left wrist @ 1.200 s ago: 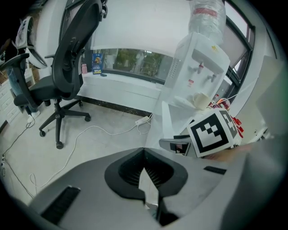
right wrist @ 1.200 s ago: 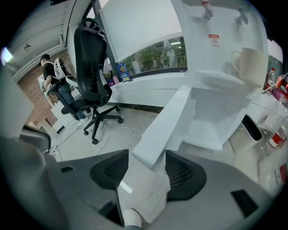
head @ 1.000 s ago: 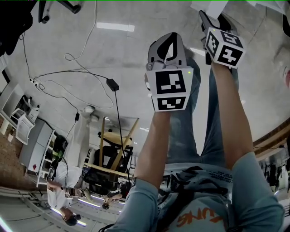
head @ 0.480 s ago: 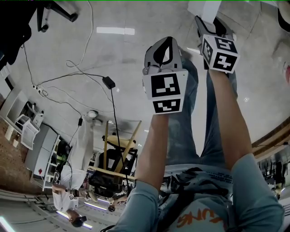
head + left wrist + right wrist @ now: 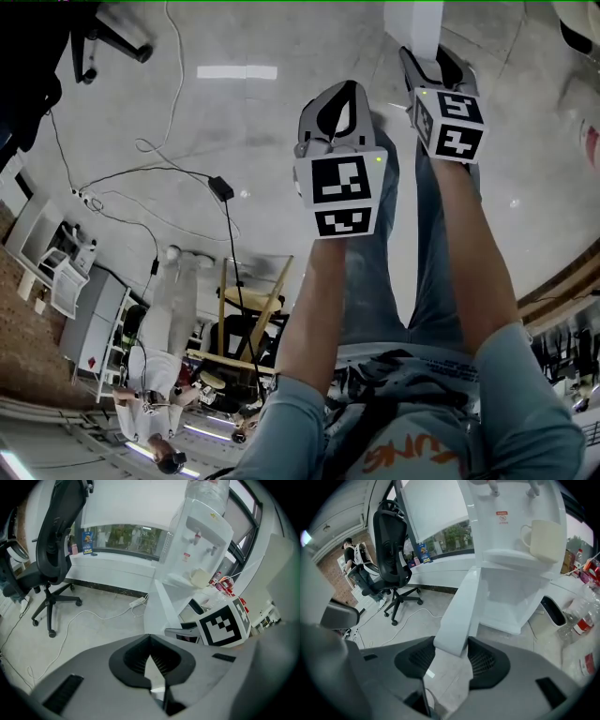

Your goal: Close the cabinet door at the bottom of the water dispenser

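The white water dispenser point(image 5: 520, 573) stands ahead with its bottom cabinet door point(image 5: 461, 606) swung open toward me. My right gripper point(image 5: 452, 645) is open, its jaws have just been closing a little, and the door's free lower edge sits between its fingertips; I see no firm pinch. In the head view the right gripper point(image 5: 436, 67) reaches the white door edge point(image 5: 412, 26). My left gripper point(image 5: 150, 638) is shut and holds nothing, to the left of the door point(image 5: 161, 604) and short of it; in the head view the left gripper point(image 5: 339, 108) is beside the right one.
A cream cup point(image 5: 543, 538) rests on the dispenser's drip shelf. A black office chair point(image 5: 391, 550) stands left, with a power strip point(image 5: 136, 603) and cable on the floor. Bottles point(image 5: 581, 620) cluster at the right. A person point(image 5: 358, 557) stands far left.
Both grippers have moved forward across the floor toward the dispenser. The white door edge now shows plainly at the top of the head view, by the right gripper.
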Tool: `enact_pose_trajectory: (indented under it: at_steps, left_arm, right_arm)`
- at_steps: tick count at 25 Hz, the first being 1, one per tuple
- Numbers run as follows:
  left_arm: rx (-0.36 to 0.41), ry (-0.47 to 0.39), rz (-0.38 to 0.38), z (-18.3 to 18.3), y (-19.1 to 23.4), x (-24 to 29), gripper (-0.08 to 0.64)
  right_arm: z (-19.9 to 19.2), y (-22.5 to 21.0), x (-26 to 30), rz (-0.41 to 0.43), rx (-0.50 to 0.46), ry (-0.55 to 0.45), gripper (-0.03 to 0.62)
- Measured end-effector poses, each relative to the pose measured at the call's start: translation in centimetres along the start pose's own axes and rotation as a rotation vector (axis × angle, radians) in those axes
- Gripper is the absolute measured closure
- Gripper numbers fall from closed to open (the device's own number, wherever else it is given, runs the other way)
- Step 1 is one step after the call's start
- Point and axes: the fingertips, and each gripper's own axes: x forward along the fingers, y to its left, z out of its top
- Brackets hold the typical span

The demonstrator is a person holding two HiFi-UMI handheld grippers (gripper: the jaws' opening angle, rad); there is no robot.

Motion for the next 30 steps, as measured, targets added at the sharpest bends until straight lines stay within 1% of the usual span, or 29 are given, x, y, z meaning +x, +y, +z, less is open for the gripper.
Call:
enact_pose_trajectory:
  at_steps: [6, 16, 20, 27, 30]
  left_arm:
    - [0.025, 0.006, -0.023, 0.5, -2.9, 0.8, 0.549]
    - [0.058, 0.035, -0.05, 1.2, -6.0, 2.9, 0.549]
    - [0.069, 0.045, -0.062, 1.9, -7.9, 3.4, 0.549]
    - [0.066, 0.053, -0.087, 2.7, -11.6, 5.4, 0.549]
    - [0.061, 0.058, -0.093, 3.1, -12.5, 6.2, 0.549]
  right_arm:
    - [-0.6, -2.8, -1.4, -0.014, 0.011, -0.005, 0.367]
    - [-0.8, -7.7, -2.4, -0.052, 0.027, -0.009, 0.38]
    - [-0.9, -9.8, -3.4, -0.063, 0.033, -0.006, 0.38]
    - [-0.7, -13.5, -4.2, -0.071, 0.014, -0.007, 0.379]
    - [-0.3, -15.1, -4.3, -0.079, 0.0, -0.004, 0.379]
